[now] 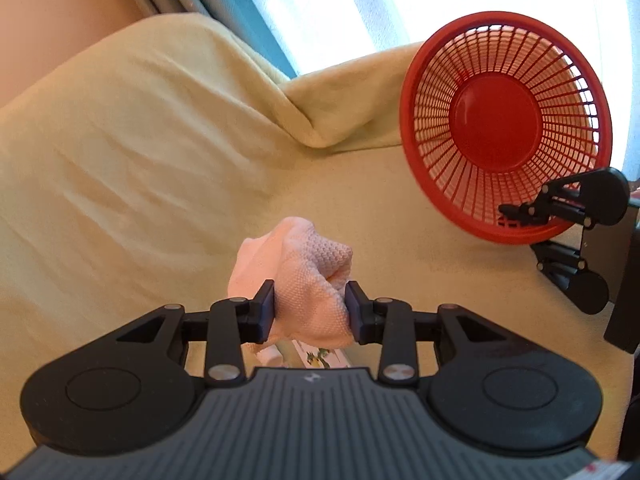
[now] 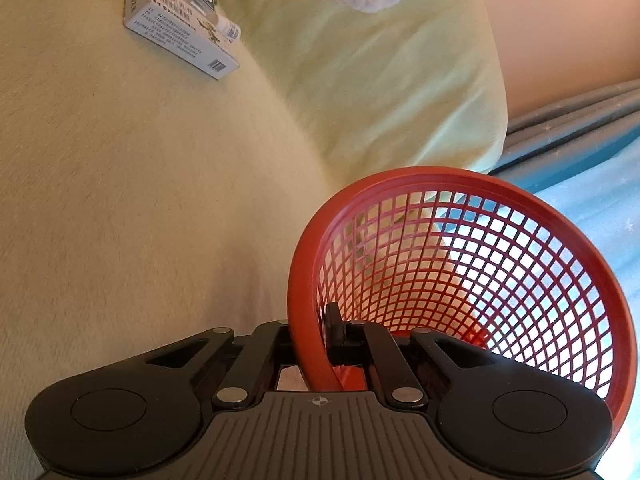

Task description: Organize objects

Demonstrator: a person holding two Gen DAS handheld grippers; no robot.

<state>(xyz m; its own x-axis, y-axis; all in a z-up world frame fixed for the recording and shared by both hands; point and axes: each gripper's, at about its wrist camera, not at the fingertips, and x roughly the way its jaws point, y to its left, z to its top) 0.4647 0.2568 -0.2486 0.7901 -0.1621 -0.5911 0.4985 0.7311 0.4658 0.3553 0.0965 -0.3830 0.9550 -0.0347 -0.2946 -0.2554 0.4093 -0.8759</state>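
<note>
Left claw (image 1: 310,310) clamped narrow on bunched pink cloth (image 1: 304,280), lifted above the yellow-sheeted bed (image 1: 120,160). Right claw (image 2: 316,344) pinched tight on rim of red mesh basket (image 2: 472,280), basket tipped with mouth facing the cloth. Basket (image 1: 506,128) ahead and right of left claw, well apart. Likely next: carry cloth rightward into basket mouth. White box (image 2: 180,36) near bed's far side, not yet collected.

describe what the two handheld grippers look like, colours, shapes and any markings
Both match: the left gripper and right gripper have black linkage arms with silver rivets, rounded black lobes with circular insets, flat dark pads, and a grey ribbed body bearing a small crosshair mark. No cables or sleeves show.
</note>
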